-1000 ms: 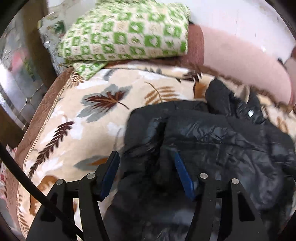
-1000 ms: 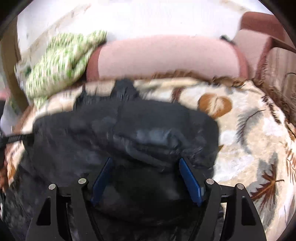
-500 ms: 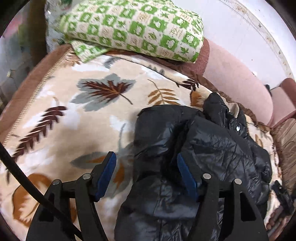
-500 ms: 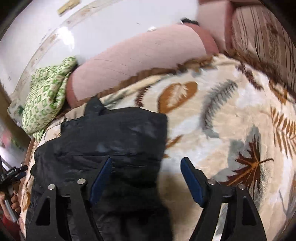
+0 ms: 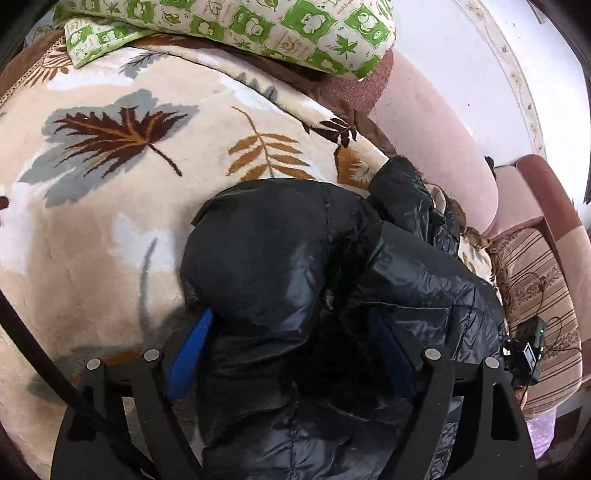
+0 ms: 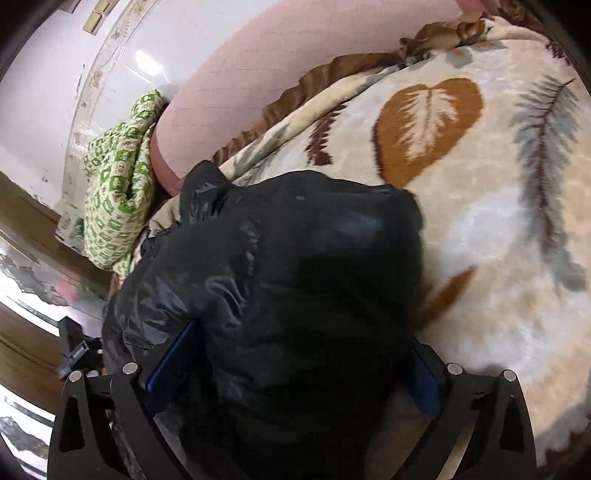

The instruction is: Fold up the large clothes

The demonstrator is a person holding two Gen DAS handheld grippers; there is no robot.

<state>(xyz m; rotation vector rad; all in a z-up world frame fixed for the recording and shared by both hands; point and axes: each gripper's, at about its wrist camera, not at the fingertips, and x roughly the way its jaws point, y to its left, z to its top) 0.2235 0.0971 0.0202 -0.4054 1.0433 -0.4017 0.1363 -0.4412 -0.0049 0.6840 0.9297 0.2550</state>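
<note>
A shiny black puffer jacket (image 5: pixel 295 266) lies bunched on a beige leaf-print blanket (image 5: pixel 92 221). My left gripper (image 5: pixel 291 350) is open, its blue pads wide apart on either side of the jacket's near left part. In the right wrist view the jacket (image 6: pixel 295 277) fills the middle. My right gripper (image 6: pixel 295 365) is open, its pads spread around the jacket's near right part. The fabric between the pads hides much of both fingers. The right gripper also shows at the far right of the left wrist view (image 5: pixel 524 354).
A green-and-white patterned pillow (image 5: pixel 240 26) lies at the head of the blanket, also in the right wrist view (image 6: pixel 118 184). A pink padded backrest (image 6: pixel 277 74) runs along the far side. A striped armrest (image 5: pixel 535 288) is at the right.
Both grippers have swung and dropped onto the jacket; each now has jacket bulk between its spread pads. The right gripper moved left from the bare blanket back over the jacket.
</note>
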